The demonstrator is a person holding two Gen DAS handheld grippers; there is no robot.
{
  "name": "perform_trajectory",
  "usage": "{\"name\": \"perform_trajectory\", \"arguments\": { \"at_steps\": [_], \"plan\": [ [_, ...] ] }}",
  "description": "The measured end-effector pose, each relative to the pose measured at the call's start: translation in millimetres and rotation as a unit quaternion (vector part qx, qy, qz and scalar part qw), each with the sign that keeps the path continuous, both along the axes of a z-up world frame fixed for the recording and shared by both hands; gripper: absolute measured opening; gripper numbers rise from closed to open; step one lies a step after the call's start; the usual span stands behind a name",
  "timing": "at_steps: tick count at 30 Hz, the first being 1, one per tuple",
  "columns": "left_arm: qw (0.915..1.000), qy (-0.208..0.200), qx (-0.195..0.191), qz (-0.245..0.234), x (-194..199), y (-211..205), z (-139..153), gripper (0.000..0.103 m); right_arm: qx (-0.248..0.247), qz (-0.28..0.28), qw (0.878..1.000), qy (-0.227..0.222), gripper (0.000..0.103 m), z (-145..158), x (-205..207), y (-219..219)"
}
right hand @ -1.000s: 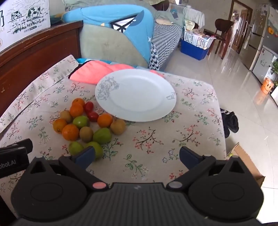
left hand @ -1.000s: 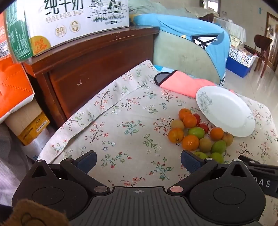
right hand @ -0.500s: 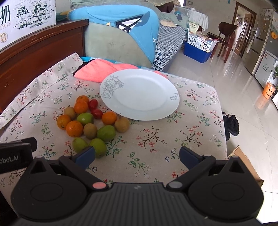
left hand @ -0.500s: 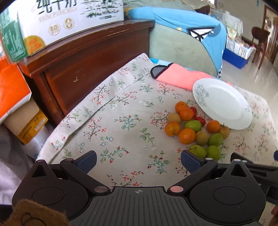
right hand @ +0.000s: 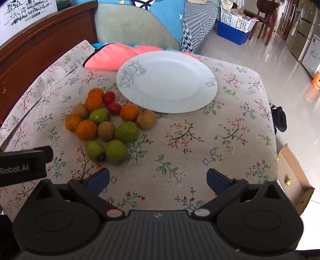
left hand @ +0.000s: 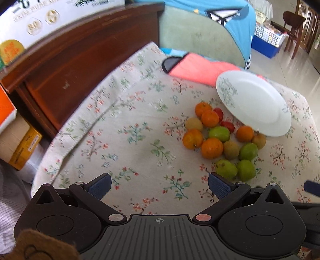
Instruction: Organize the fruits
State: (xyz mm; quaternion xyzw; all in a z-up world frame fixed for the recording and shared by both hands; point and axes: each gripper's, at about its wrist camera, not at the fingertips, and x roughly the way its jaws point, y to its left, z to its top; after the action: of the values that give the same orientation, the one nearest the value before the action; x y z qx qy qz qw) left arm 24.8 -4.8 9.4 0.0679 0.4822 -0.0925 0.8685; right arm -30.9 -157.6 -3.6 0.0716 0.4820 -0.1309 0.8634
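Note:
A heap of small fruit lies on the floral cloth: oranges (right hand: 86, 129), green fruits (right hand: 116, 151), brown fruits (right hand: 146, 119) and two red ones (right hand: 114, 108). In the left wrist view the same heap (left hand: 212, 148) sits right of centre. A white plate (right hand: 167, 81) with grey flower prints lies just behind the heap, with nothing on it; the plate (left hand: 252, 102) also shows at the right of the left wrist view. My left gripper (left hand: 159, 185) hangs open above bare cloth, left of the heap. My right gripper (right hand: 158, 180) is open too, near the front, with the nearest green fruits beyond its left finger.
A pink cloth (right hand: 112, 57) lies behind the plate. A dark wooden headboard (left hand: 80, 52) runs along the left, with a milk carton (left hand: 50, 14) on top. The tiled floor (right hand: 260, 50) drops away at the right, with a cardboard box (right hand: 294, 180) below the edge.
Both grippers have risen and drawn back a little, so the fruit heap and plate sit further ahead and more of the cloth shows. Nothing was picked up; both stay open.

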Motion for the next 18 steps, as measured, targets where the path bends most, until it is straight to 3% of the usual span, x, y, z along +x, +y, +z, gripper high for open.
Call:
{"name": "perform_trajectory", "arguments": {
  "at_steps": [3,7,12,18],
  "plan": [
    [0.9999,0.008,-0.007,0.005,2.5,2.7,-5.1,0.103,-0.011,0.026,1.0,0.002,0.102,-2.6,6.5,0.7],
    [0.9998,0.011,0.014,0.011,6.7,5.4,-9.3,0.103,0.004,0.051,0.998,0.021,0.102,-5.4,14.5,-0.1],
    [0.9994,0.021,0.012,0.025,11.1,12.5,-10.7,0.103,0.012,0.032,0.999,0.025,0.102,-7.7,11.2,-5.8],
    [0.999,0.018,0.035,0.019,10.0,6.8,-16.1,0.103,0.012,0.002,1.0,0.011,0.102,-3.1,12.1,-15.5]
  ]
}}
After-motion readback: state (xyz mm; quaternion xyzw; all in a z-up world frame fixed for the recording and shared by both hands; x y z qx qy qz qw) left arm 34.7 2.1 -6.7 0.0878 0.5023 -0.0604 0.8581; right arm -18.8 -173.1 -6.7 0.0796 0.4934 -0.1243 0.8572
